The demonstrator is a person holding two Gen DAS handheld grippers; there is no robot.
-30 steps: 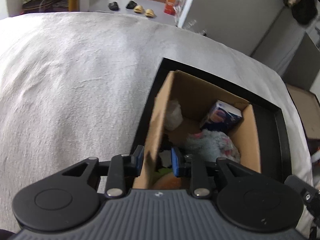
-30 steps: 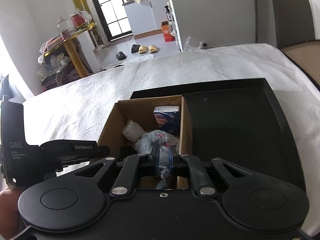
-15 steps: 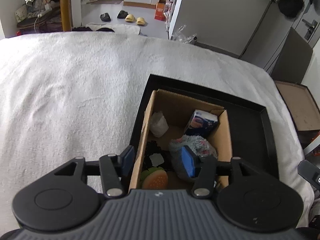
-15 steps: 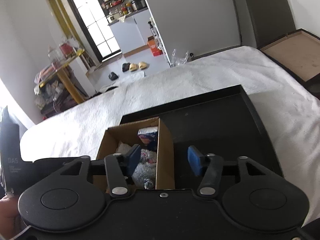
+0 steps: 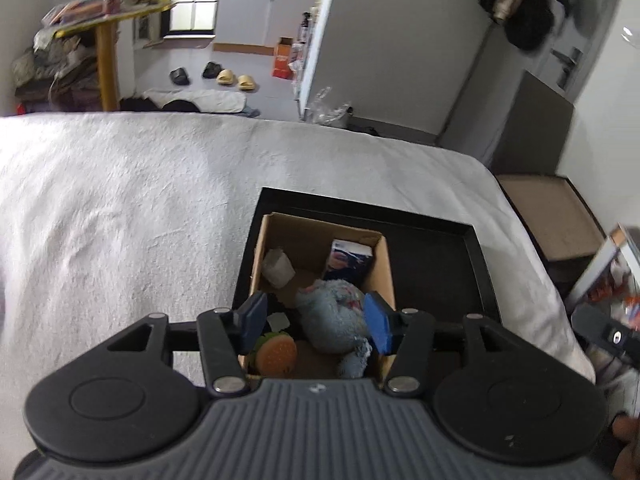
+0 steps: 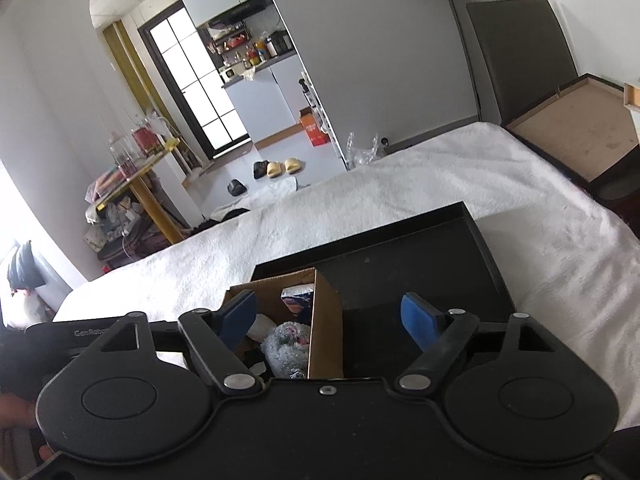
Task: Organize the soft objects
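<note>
**Soft toys lie in a cardboard box while both tools hang open above it**

Now, a bed covered with a white textured blanket (image 5: 132,216) carries a shallow black rectangular tray (image 5: 478,258), which sits toward the bed's right side, near its right edge. Inside the tray, against its left wall, stands an open brown cardboard box (image 5: 386,268).

Within the box, a fluffy blue-grey plush toy (image 5: 334,312) lies along the right wall, toward the near end. Just left of it, in the near left corner, sits a soft toy shaped like a hamburger (image 5: 276,354) with an orange bun. A small white crumpled bundle (image 5: 277,268) rests against the left wall, farther back. A blue and white printed packet (image 5: 350,262) stands in the far right corner.

From the left wrist view, the left tool (image 5: 316,322) hovers over the near end of the box, its blue-padded jaws about half open. The plush toy appears between them in the picture but lies lower down in the box, and the pads grip nothing.

From the right wrist view, the right tool (image 6: 330,316) hangs over the box's right wall and the bare tray floor. Its jaws are opening, already wide apart, with nothing held between them.
</note>
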